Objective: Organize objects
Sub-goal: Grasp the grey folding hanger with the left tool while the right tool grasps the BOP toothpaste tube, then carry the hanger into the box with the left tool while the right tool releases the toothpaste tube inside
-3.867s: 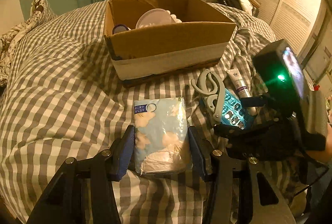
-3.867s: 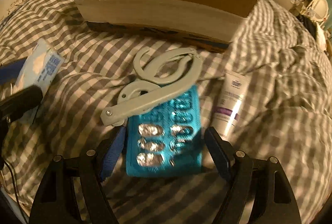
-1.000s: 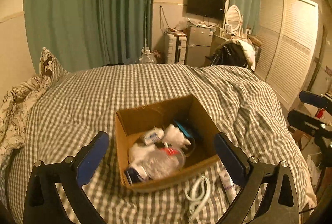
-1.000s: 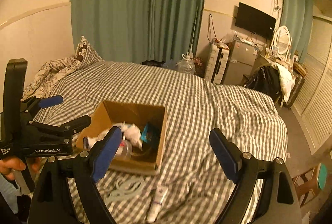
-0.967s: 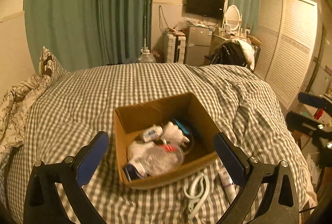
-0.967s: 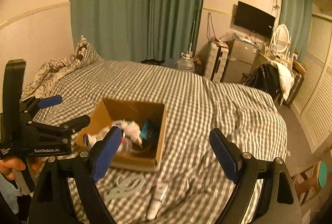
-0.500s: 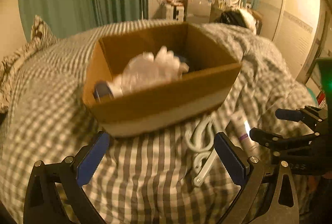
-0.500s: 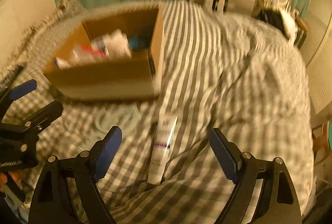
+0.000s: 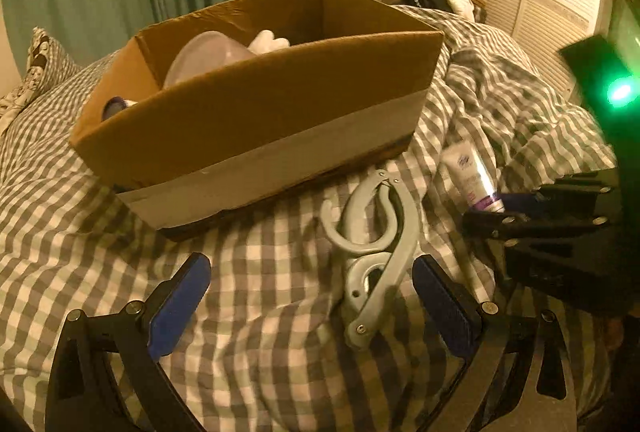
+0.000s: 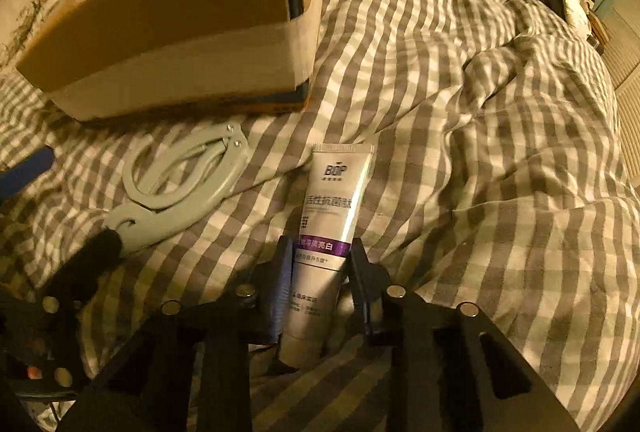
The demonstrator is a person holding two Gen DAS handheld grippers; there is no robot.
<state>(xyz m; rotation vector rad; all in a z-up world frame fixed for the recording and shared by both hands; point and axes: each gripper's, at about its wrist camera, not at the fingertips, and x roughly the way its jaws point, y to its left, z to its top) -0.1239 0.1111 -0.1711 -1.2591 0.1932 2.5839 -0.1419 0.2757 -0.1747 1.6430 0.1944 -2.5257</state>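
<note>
My right hand-held gripper (image 10: 318, 256) pinches the white squeeze tube with purple band (image 10: 330, 216); left hand-held gripper (image 9: 308, 296) spread, straddling the grey folding plastic hanger (image 9: 374, 252), both bound for the brown cardboard box (image 9: 256, 112).

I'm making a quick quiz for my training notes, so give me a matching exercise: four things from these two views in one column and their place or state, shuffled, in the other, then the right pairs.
Things:
1. tube
2. folding hanger
3. cardboard box
4. left claw

States:
A. open, empty, low over the blanket
B. lies loose on the checked blanket, in front of the box
C. pinched between the right claw fingers
D. sits on the bed, already holding items

Pairs: 1-C, 2-B, 3-D, 4-A
</note>
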